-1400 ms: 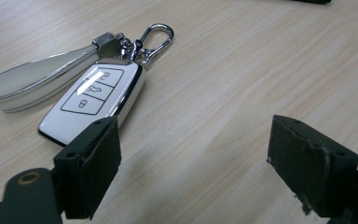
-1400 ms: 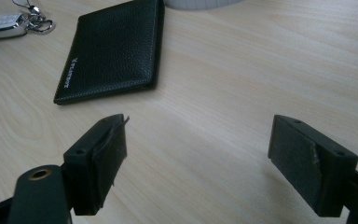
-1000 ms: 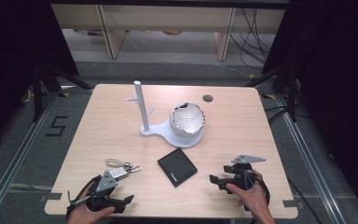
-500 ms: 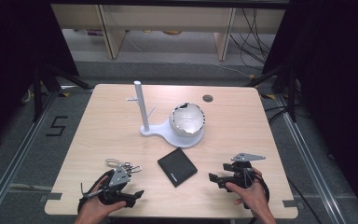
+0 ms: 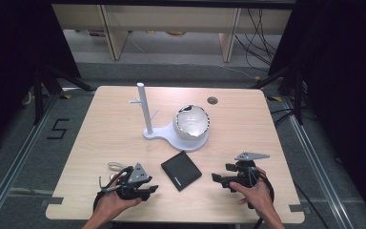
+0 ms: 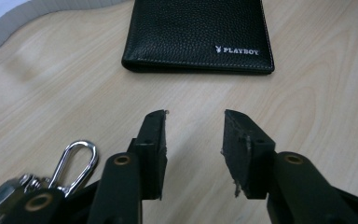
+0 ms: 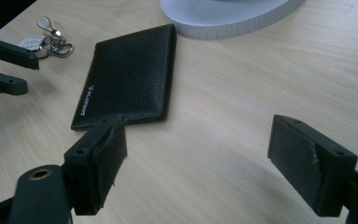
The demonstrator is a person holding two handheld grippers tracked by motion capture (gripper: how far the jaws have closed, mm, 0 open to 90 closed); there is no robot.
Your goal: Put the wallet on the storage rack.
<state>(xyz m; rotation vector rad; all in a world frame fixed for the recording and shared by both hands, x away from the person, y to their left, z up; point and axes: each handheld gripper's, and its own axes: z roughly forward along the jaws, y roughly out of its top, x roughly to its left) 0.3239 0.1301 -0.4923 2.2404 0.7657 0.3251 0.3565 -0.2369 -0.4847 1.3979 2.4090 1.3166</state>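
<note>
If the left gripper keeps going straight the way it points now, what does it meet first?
Probably the black leather wallet: it lies flat straight ahead of the left gripper, bare wooden table between, nothing between its jaws.

Light wooden table (image 5: 100,143) on grey floor (image 5: 24,157); beige shelving (image 5: 124,24) behind; dark surroundings; trailing cables (image 5: 262,24).

Left tool (image 6: 193,140): black jaws, brass-coloured pivot rivets, worn pads.
Right tool (image 7: 214,163): black, scuffed pads, grey three-cornered top plate.
Forearms: bare.
</note>
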